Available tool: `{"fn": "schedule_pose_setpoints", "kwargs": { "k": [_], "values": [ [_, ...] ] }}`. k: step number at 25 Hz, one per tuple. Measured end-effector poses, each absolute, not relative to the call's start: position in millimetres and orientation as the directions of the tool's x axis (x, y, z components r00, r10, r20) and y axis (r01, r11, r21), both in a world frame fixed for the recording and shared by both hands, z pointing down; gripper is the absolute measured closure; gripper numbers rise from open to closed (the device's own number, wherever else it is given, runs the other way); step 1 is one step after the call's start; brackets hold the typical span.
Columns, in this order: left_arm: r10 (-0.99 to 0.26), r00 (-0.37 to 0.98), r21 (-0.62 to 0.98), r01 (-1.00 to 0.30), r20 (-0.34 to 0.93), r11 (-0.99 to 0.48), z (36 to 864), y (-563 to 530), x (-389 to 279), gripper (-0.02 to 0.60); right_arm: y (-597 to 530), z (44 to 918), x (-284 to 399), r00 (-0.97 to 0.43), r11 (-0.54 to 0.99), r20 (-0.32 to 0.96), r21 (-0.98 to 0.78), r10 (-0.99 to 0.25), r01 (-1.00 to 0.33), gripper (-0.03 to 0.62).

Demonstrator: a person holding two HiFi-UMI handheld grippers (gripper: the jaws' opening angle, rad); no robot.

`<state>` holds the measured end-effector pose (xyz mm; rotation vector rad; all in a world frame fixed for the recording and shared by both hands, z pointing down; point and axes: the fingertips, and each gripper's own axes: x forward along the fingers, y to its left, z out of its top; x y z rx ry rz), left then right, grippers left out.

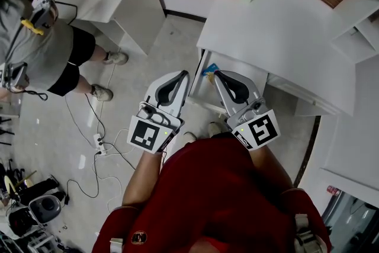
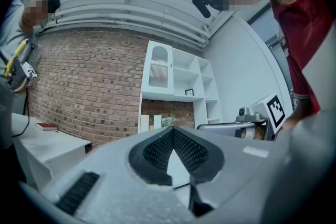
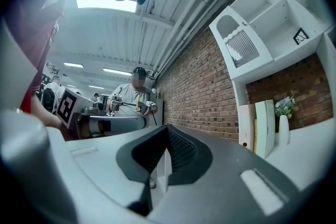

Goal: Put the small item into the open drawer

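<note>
The small item (image 1: pixel 208 71), blue and yellow, seems to lie in the open drawer (image 1: pixel 199 89), just beside the right gripper (image 1: pixel 217 74). It looks light, maybe soft, so pinch its middle. That gripper and the left gripper (image 1: pixel 184 74) are closed tight and hold nothing. The white desk (image 1: pixel 278 38) hangs over the drawer; floor cables (image 1: pixel 89 127) lie well apart

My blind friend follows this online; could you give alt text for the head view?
Seen from above, a person in a red shirt holds a left tool and a right tool, both shut, pointing at the open drawer of a white desk, with a small blue item by their tips. Another person in grey stands at left.
</note>
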<state>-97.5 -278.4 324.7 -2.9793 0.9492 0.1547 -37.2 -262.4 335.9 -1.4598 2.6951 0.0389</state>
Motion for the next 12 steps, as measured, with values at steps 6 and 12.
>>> {"fn": "schedule_pose_setpoints", "kwargs": {
  "k": [6, 12],
  "values": [
    [-0.577, 0.812, 0.021, -0.578, -0.092, -0.816, 327.1, -276.7, -95.8, 0.574, -260.0, 340.7, -32.8, -0.540, 0.542, -0.063, -0.009, -0.839, -0.840, 0.582],
    [-0.578, 0.811, 0.022, -0.579, -0.088, -0.815, 329.8, -274.0, -93.5, 0.574, -257.7, 343.7, -30.8, -0.542, 0.543, -0.059, -0.004, -0.838, -0.840, 0.583]
  ]
}}
